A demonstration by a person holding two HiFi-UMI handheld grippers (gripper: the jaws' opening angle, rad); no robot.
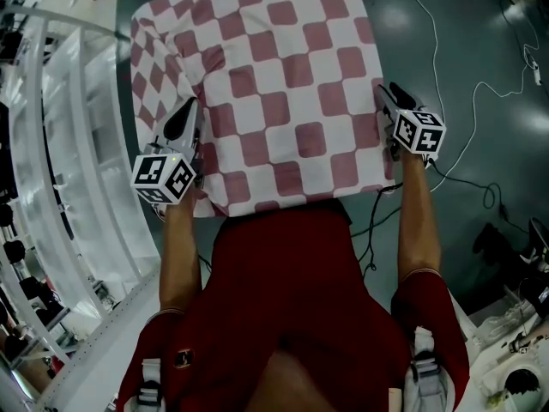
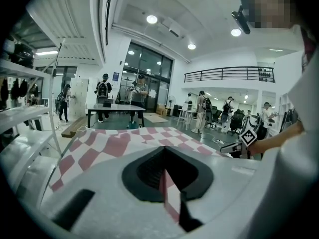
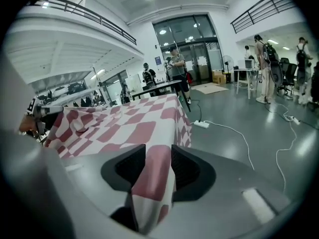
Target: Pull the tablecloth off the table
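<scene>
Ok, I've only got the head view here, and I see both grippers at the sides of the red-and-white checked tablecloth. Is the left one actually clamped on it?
Observer: Yes. In the left gripper view, the left gripper is shut on a thin edge of the tablecloth.
Operator: And the right one?
Observer: The right gripper has its jaws apart. A fold of the cloth stands between them, loose as far as I can see.
Operator: Anyone past the far end?
Observer: Several people stand by a black table, well beyond it.
</scene>
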